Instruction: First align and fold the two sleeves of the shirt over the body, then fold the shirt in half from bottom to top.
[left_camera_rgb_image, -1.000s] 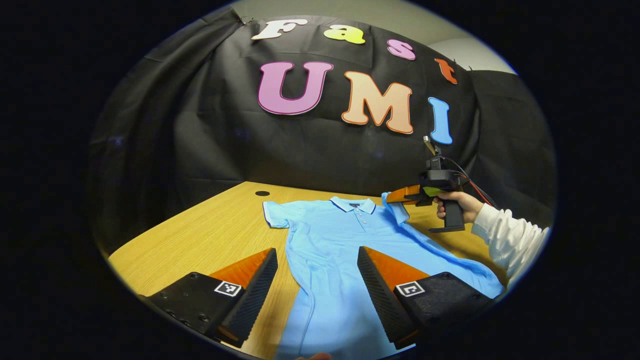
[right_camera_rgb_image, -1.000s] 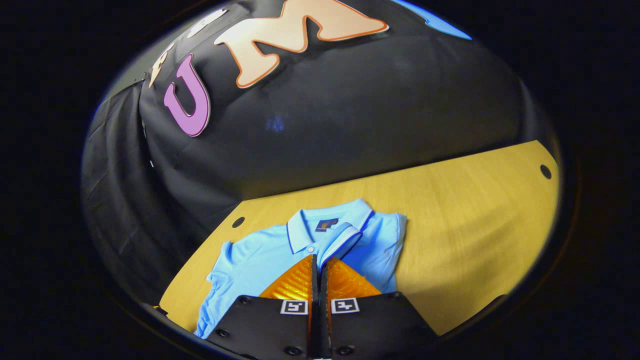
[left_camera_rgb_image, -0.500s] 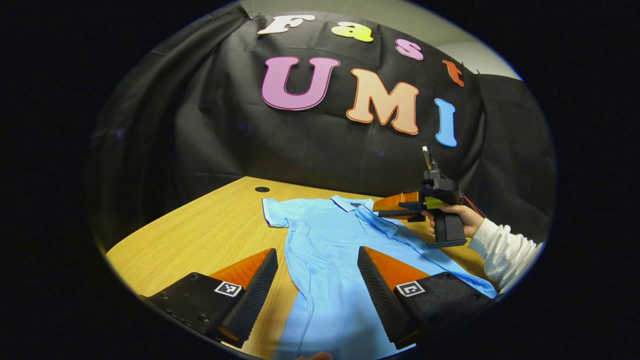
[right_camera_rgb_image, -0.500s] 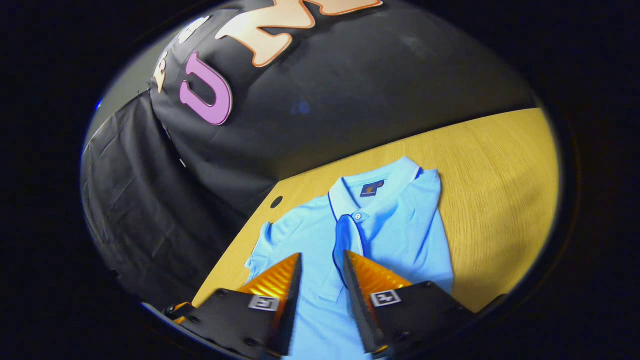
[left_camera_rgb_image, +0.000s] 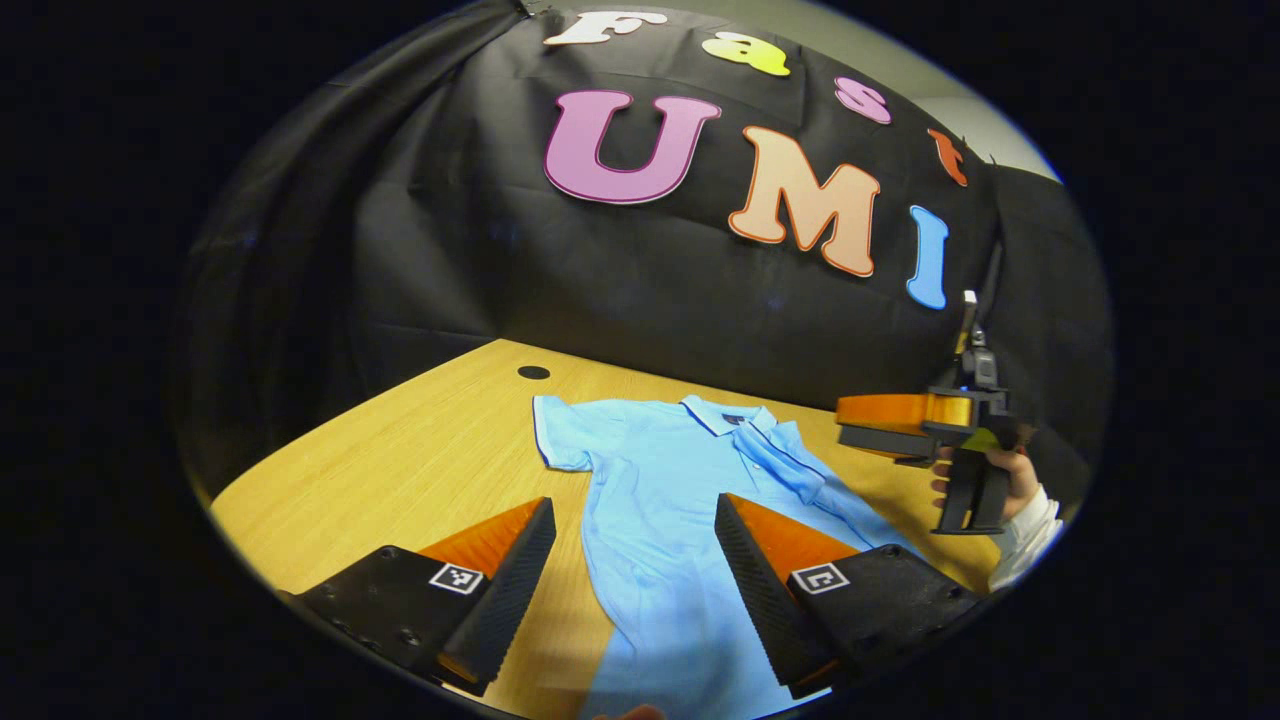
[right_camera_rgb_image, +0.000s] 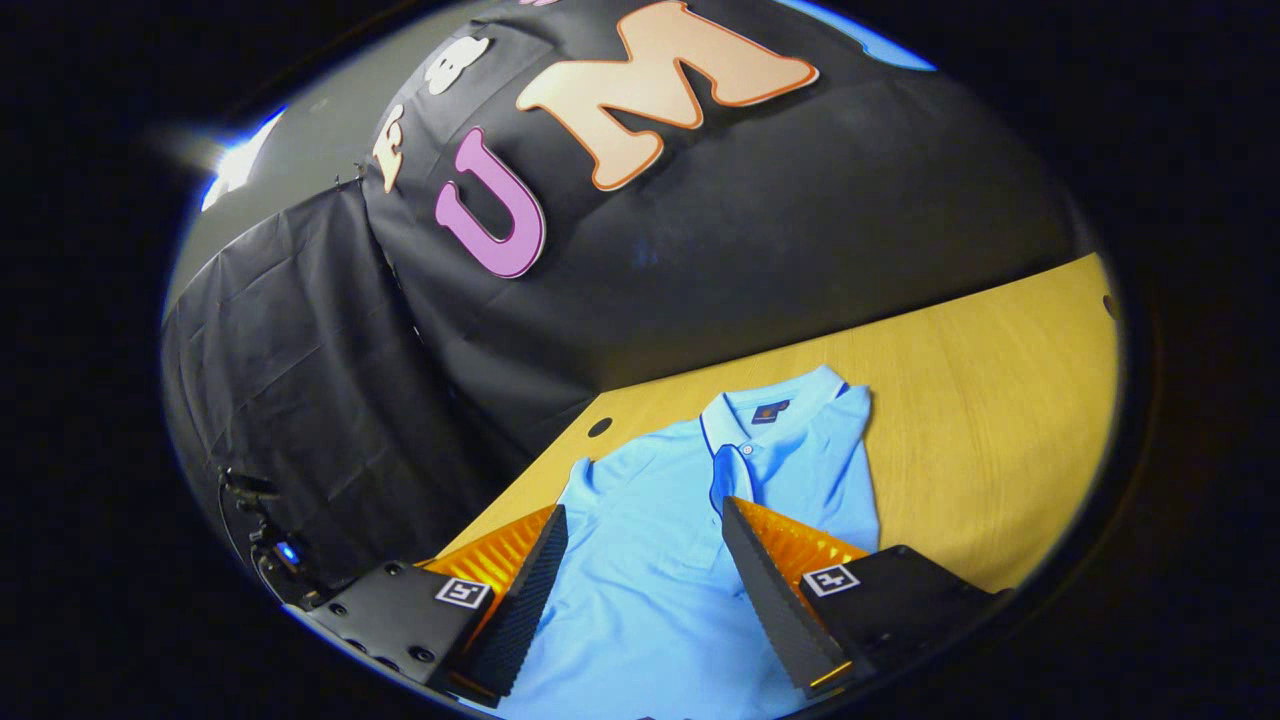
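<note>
A light blue polo shirt (left_camera_rgb_image: 660, 490) lies flat on the wooden table (left_camera_rgb_image: 420, 450), collar at the far end. One sleeve (left_camera_rgb_image: 560, 435) is spread out to the side. The other sleeve (left_camera_rgb_image: 795, 465) lies folded over the body; in the right gripper view it shows as a dark-edged flap (right_camera_rgb_image: 722, 480) on the shirt (right_camera_rgb_image: 640, 540). My left gripper (left_camera_rgb_image: 635, 535) hovers open over the shirt's lower body, holding nothing. My right gripper (right_camera_rgb_image: 645, 545) is open and empty above the shirt. The left gripper view shows it (left_camera_rgb_image: 885, 425) held by a hand off the shirt's right edge.
The black cloth wall stands close behind the table's far edge. A round hole (left_camera_rgb_image: 533, 372) sits in the tabletop near the far corner beyond the spread sleeve. Bare wood (right_camera_rgb_image: 980, 400) extends beside the shirt. A small device with a blue light (right_camera_rgb_image: 285, 550) hangs at the booth's side.
My right gripper opened and let go of the sleeve, which now lies over the body. It then pulled back off the shirt's side. My left gripper stayed open and barely moved.
</note>
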